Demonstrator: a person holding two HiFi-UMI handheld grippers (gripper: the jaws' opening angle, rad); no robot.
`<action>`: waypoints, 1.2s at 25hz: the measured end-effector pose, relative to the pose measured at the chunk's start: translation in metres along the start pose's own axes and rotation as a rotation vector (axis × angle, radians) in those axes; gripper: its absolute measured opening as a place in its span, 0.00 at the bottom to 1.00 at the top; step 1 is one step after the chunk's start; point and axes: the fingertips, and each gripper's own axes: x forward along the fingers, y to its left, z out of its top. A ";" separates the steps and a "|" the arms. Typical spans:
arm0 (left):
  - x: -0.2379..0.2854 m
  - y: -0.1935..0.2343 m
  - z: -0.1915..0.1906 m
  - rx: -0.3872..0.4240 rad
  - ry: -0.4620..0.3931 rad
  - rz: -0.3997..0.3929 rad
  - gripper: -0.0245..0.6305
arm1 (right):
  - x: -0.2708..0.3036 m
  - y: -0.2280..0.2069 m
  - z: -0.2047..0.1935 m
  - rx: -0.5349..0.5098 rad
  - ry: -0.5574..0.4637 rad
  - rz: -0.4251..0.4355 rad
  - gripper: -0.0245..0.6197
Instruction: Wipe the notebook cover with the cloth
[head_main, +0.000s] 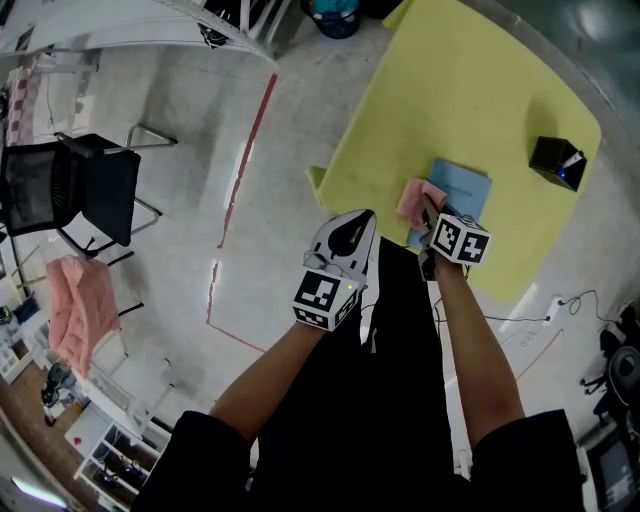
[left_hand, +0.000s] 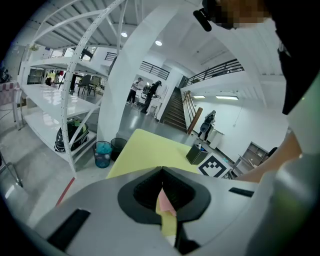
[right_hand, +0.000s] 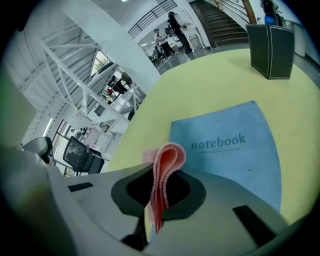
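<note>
Right gripper (right_hand: 155, 200) pinches pink cloth (right_hand: 165, 165) by notebook (right_hand: 235, 150); left gripper (left_hand: 161, 171) seemingly closed, empty.

The blue notebook (right_hand: 227, 150) bears "notebook" on its cover; the smaller line beneath is too small to read.

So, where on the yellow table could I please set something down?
The yellow table is bare across its far half, beyond the blue notebook and the black box. The near edge is crowded: notebook, pink cloth, right gripper.
</note>
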 end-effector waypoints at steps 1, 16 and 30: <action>0.000 -0.003 0.000 -0.002 -0.001 0.000 0.05 | -0.001 0.000 0.000 -0.003 0.001 0.001 0.09; 0.013 -0.033 -0.001 -0.001 -0.002 -0.016 0.04 | -0.015 -0.022 -0.001 -0.044 0.015 -0.006 0.09; 0.038 -0.049 -0.001 0.028 0.032 -0.048 0.05 | -0.030 -0.043 -0.005 -0.008 0.024 -0.009 0.09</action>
